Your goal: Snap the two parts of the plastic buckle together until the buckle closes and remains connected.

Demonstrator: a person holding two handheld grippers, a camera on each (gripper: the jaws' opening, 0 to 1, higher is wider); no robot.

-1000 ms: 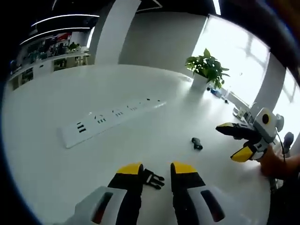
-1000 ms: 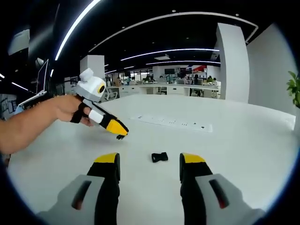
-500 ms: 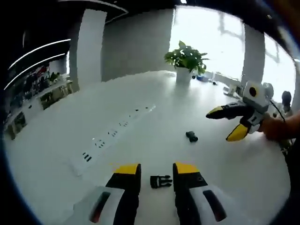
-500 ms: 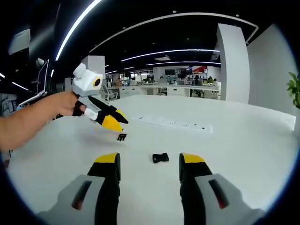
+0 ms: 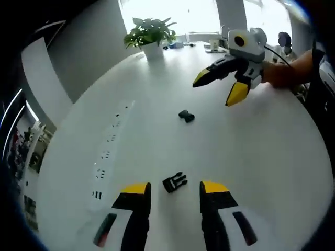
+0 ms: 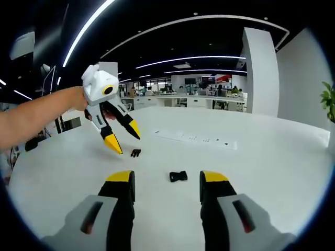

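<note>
The left tool (image 6: pixel 121 140) has lifted clear, jaws apart, leaving the pronged buckle half (image 5: pixel 175 183) loose on the tabletop (image 5: pixel 261 146). The socket half (image 6: pixel 178 176) lies before the right tool (image 6: pixel 166 183), jaws apart; both halves need grasping.

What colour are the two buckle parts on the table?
Both buckle parts are black, seen best in the left gripper view.

Table (image 5: pixel 272 151): bears both buckle halves, well apart.
Pronged half (image 5: pixel 175 183): just ahead of the left gripper (image 5: pixel 173 189).
Socket half (image 6: pixel 178 176): before the right gripper (image 6: pixel 166 179).
Power strip (image 6: pixel 196 137): behind — beyond both halves.
Plant (image 5: pixel 148 35): far table edge.
</note>
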